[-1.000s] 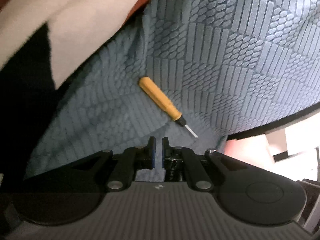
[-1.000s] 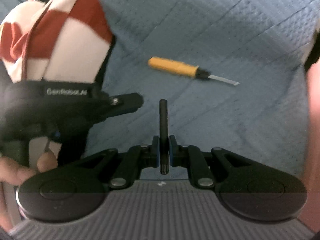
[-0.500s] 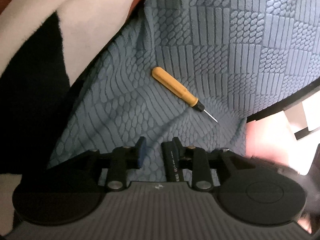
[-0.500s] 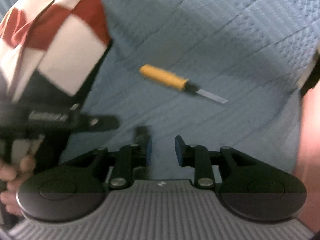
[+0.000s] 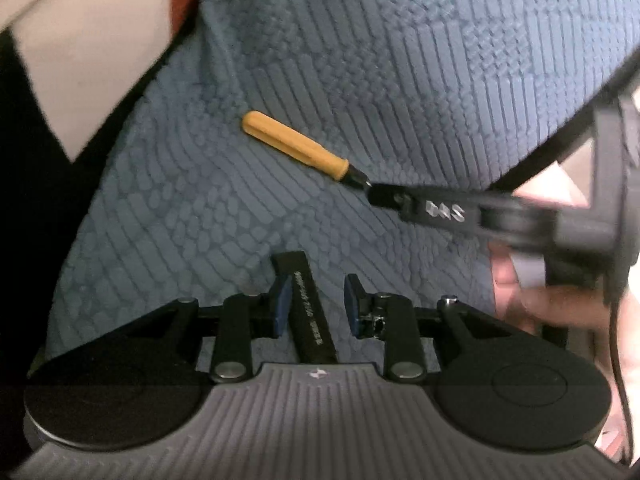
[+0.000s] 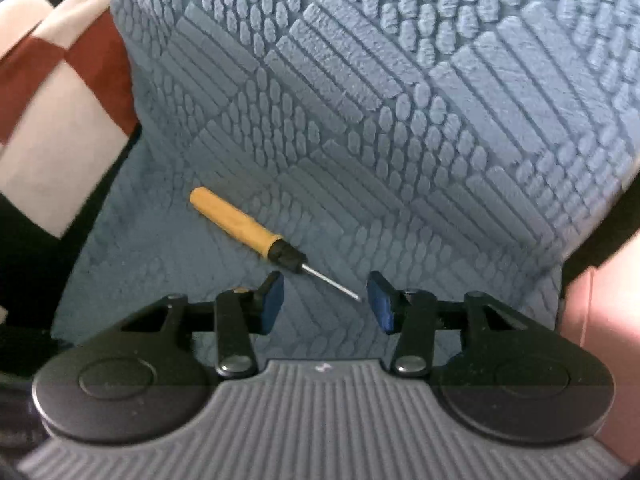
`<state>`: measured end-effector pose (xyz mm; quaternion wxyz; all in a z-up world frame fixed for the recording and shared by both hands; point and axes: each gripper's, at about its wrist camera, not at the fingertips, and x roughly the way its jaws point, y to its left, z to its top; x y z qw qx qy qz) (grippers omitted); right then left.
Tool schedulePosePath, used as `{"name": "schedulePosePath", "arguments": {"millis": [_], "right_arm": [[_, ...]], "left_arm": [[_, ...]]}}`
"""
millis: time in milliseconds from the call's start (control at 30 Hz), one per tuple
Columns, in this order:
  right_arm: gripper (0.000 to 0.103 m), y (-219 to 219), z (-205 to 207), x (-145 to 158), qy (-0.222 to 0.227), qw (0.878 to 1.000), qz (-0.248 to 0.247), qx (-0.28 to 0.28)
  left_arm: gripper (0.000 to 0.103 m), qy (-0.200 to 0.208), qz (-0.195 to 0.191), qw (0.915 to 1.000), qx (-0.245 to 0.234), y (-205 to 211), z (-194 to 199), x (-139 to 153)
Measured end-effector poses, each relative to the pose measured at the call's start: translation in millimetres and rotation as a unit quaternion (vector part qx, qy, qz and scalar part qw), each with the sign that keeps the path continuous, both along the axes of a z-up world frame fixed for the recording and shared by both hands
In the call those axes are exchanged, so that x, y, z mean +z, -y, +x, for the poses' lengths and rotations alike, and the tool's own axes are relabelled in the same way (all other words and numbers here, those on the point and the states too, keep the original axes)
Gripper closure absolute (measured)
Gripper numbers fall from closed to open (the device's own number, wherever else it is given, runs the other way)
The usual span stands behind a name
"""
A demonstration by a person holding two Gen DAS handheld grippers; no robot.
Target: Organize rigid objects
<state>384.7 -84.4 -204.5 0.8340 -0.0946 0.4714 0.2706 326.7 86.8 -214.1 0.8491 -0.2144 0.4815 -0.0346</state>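
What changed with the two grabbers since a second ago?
Both opened. The right gripper let go of its thin black rod, now out of sight; its fingers are opening, only the tip of the orange screwdriver showing between them. The left gripper parted its fingers; a black bar lies loose between them. The screwdriver stayed on the blue blanket.

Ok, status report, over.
Left gripper open, black bar loose between its jaws. Right gripper opening at tip of screwdriver, no grip. It lies flat on blue cloth. Path clear.
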Motion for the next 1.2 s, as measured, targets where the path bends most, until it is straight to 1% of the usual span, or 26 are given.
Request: {"name": "schedulePosePath", "arguments": {"millis": [67,133,200,233,267,367,433,533,633,733,867,967,1033,1133,1200], "right_arm": [[0.056,-2,5,-5,0.001,1.0,-0.007,0.01],[0.057,-4,8,-12,-0.002,1.0,-0.016,0.016],[0.062,-4,8,-15,-0.004,1.0,-0.013,0.014],[0.069,-4,8,-15,-0.009,1.0,-0.009,0.015],[0.078,-4,8,-16,-0.013,1.0,-0.006,0.015],[0.086,-3,1,-12,-0.014,0.999,-0.014,0.036],[0.088,-8,-8,-11,-0.01,0.998,-0.035,0.054],[0.09,-10,-19,-7,-0.011,0.997,-0.036,0.068],[0.092,-10,-32,-3,-0.012,0.997,-0.049,0.065],[0.094,-5,-49,5,-0.017,0.997,-0.043,0.061],[0.095,3,-69,17,-0.006,0.998,-0.045,0.045],[0.095,5,-79,22,-0.008,0.999,-0.038,0.034],[0.095,9,-90,29,0.0,0.999,-0.036,0.028],[0.096,21,-104,39,0.008,0.999,-0.029,0.017],[0.096,25,-111,42,0.015,0.999,-0.028,0.01]], "left_arm": [[0.071,0.001,0.021,0.9998,-0.005,8,-2,-3],[0.071,0.009,0.053,0.9985,-0.008,16,-4,-4],[0.071,0.013,0.053,0.9985,-0.009,19,-5,-7],[0.071,0.014,0.054,0.9984,-0.009,20,-5,-7],[0.071,0.015,0.061,0.998,-0.01,21,-7,-8],[0.071,0.019,0.075,0.9969,-0.015,25,-8,-8],[0.071,0.018,0.075,0.9969,-0.016,26,-8,-9],[0.072,0.017,0.083,0.9962,-0.018,28,-13,-10],[0.073,0.016,0.098,0.9947,-0.027,35,-18,-15],[0.074,0.027,0.117,0.9923,-0.032,40,-24,-16],[0.076,0.029,0.111,0.9926,-0.038,42,-32,-17],[0.084,0.027,0.099,0.9941,-0.037,38,-39,-15],[0.09,0.026,0.085,0.9955,-0.034,33,-45,-13],[0.094,0.027,0.068,0.997,-0.027,28,-56,-9],[0.094,0.029,0.06,0.9975,-0.022,26,-63,-6]]}}
